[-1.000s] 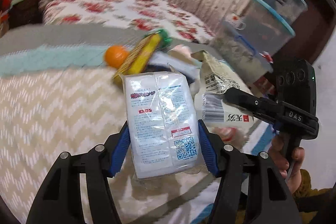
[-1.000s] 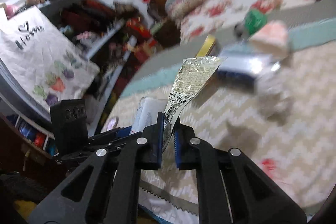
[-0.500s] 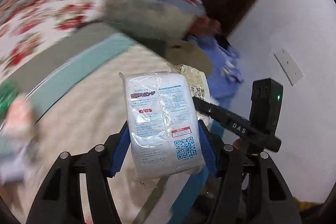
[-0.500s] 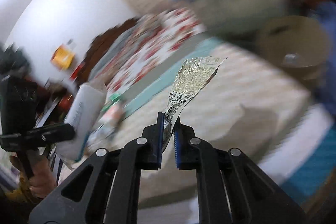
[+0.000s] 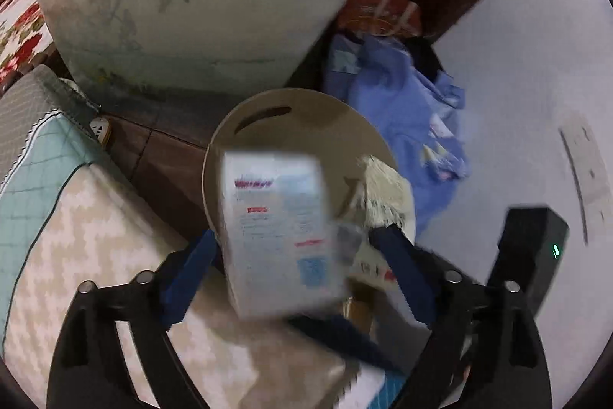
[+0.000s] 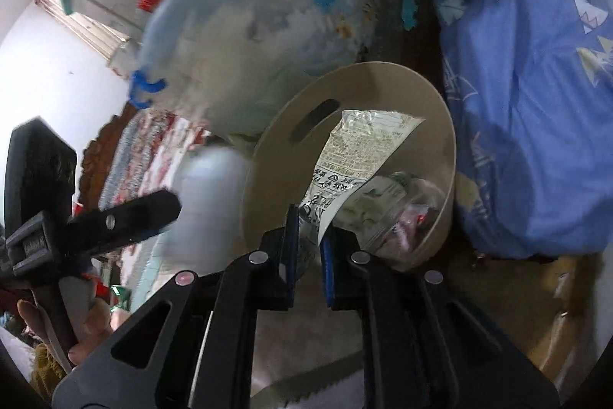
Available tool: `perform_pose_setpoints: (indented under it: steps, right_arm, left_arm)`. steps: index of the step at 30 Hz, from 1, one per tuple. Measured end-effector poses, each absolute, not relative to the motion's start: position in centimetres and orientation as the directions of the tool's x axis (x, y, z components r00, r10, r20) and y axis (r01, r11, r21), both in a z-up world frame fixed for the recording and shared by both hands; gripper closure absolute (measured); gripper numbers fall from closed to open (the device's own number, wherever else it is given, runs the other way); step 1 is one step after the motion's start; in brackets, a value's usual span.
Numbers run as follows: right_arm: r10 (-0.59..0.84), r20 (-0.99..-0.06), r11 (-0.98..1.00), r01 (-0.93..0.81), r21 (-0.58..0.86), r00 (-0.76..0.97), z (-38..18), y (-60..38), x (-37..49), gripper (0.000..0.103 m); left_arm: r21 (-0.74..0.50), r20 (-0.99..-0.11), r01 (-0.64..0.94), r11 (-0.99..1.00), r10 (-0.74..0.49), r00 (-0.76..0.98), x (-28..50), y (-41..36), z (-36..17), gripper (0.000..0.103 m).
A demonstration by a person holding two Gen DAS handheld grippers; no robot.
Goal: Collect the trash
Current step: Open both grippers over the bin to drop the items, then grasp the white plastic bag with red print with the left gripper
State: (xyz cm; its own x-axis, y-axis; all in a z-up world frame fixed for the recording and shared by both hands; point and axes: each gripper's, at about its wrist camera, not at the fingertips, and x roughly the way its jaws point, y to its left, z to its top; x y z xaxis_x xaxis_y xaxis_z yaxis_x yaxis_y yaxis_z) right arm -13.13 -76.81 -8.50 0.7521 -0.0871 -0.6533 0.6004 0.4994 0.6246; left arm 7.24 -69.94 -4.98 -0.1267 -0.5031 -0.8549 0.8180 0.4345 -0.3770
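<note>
A beige round trash bin [image 5: 306, 114] stands on the floor beside the bed; it also shows in the right wrist view [image 6: 433, 102] with several wrappers inside. My left gripper [image 5: 299, 255] is open wide; the white sponge pack [image 5: 276, 232] sits blurred between its blue fingers, over the bin, apart from both pads. My right gripper [image 6: 308, 240] has its jaws slightly parted around the crinkled printed wrapper [image 6: 356, 156], which hangs over the bin mouth. The sponge pack appears as a white blur in the right wrist view [image 6: 207, 202].
Large clear storage tubs with blue clips [image 5: 184, 6] stand behind the bin. Blue cloth [image 6: 528, 110] lies on the floor right of it. The bed's chevron cover [image 5: 95, 255] runs along the left. A white wall [image 5: 536, 102] is at right.
Both grippers swung from the bed to above the bin. The left gripper has opened and the sponge pack is loose and blurred. The right jaws have parted a little around the wrapper.
</note>
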Motion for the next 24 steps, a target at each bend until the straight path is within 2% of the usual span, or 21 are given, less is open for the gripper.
perform_pose_setpoints:
  steps: [1,2,3,4,6,10,12,14,16,17,20,21,24]
  right_arm:
    - [-0.087,-0.659,0.495,0.606,0.622,0.747,-8.5,-76.8,-12.9,0.082]
    - [-0.088,-0.660,0.494,0.608,0.622,0.746,-8.8,-77.7,-12.7,0.058]
    - [-0.098,-0.659,0.495,0.611,0.618,0.746,-8.8,-77.9,-13.0,0.021]
    - [-0.133,-0.648,0.495,0.616,0.612,0.750,-8.6,-77.8,-13.5,0.014]
    - [-0.203,-0.616,0.525,0.615,0.588,0.761,-7.8,-77.7,-13.7,0.015]
    - [-0.219,-0.581,0.542,0.593,0.596,0.784,-6.2,-76.1,-14.5,0.016]
    - [-0.208,-0.541,0.557,0.553,0.620,0.815,-5.0,-74.5,-15.4,0.016]
    - [-0.176,-0.492,0.597,0.490,0.635,0.852,-3.6,-71.9,-15.9,0.016]
    - [-0.129,-0.457,0.638,0.426,0.642,0.880,-2.8,-69.3,-15.8,0.024]
    - [-0.087,-0.442,0.661,0.384,0.645,0.893,-2.5,-67.5,-15.4,0.033]
    - [0.051,-0.420,0.698,0.268,0.664,0.906,-2.7,-62.8,-13.9,0.047]
    - [0.117,-0.416,0.710,0.216,0.670,0.902,-2.9,-60.5,-13.1,0.055]
    - [0.286,-0.439,0.740,0.095,0.666,0.852,-4.0,-53.4,-10.8,0.063]
  left_arm:
    - [-0.387,-0.854,0.808,0.444,-0.504,-0.132,7.5,-70.4,-5.2,0.018]
    - [-0.396,-0.853,0.802,0.447,-0.502,-0.141,7.5,-70.7,-5.3,0.018]
    - [-0.396,-0.855,0.804,0.444,-0.499,-0.146,7.4,-70.6,-5.2,0.018]
    - [-0.395,-0.853,0.809,0.435,-0.502,-0.146,7.1,-70.4,-4.9,0.018]
    - [-0.363,-0.850,0.834,0.415,-0.514,-0.114,6.4,-68.9,-3.4,0.018]
    - [-0.382,-0.812,0.856,0.349,-0.569,-0.131,4.8,-62.5,1.2,0.019]
    - [-0.380,-0.785,0.868,0.320,-0.608,-0.120,4.0,-56.5,4.4,0.019]
    - [-0.330,-0.756,0.882,0.337,-0.653,-0.033,3.5,-48.9,7.8,0.018]
    - [-0.286,-0.732,0.878,0.383,-0.679,0.057,3.5,-42.8,10.1,0.018]
    - [-0.252,-0.717,0.867,0.430,-0.684,0.131,3.5,-38.6,11.4,0.018]
    - [-0.174,-0.690,0.783,0.597,-0.641,0.336,3.4,-28.4,13.1,0.018]
    - [-0.176,-0.694,0.739,0.651,-0.614,0.376,3.4,-25.2,12.9,0.018]
    - [-0.188,-0.739,0.640,0.745,-0.537,0.407,2.7,-19.1,10.4,0.018]
